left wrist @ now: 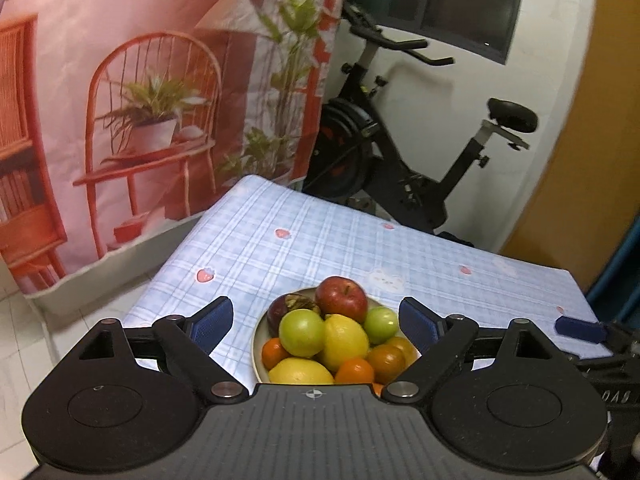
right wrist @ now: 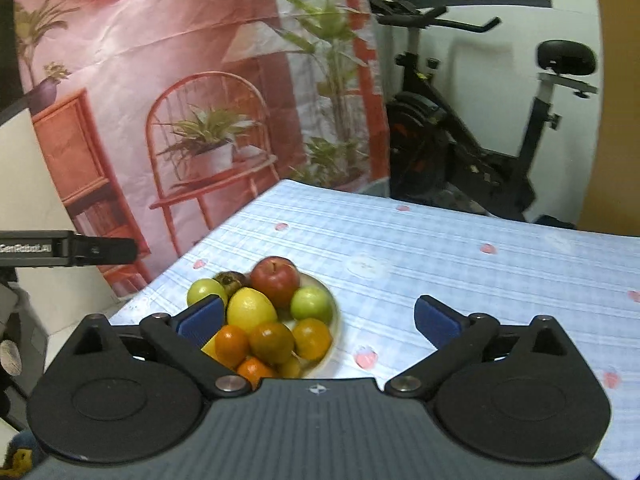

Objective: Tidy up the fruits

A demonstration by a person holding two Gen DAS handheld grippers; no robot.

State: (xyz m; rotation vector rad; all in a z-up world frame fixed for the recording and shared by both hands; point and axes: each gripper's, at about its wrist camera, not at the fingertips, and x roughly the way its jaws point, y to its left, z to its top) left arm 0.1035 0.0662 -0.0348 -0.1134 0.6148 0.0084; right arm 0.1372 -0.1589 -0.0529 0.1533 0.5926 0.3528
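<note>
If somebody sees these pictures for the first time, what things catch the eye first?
First, the plate heaped with fruit on the checked tablecloth, a red apple at its far side. Behind the table hang a pink backdrop and, right of it, an exercise bike.

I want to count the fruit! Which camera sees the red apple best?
The left wrist view: the red apple sits in sharp focus atop the pile, between the open fingers. The right wrist view shows the same apple whole, but blurrier and off left.
</note>
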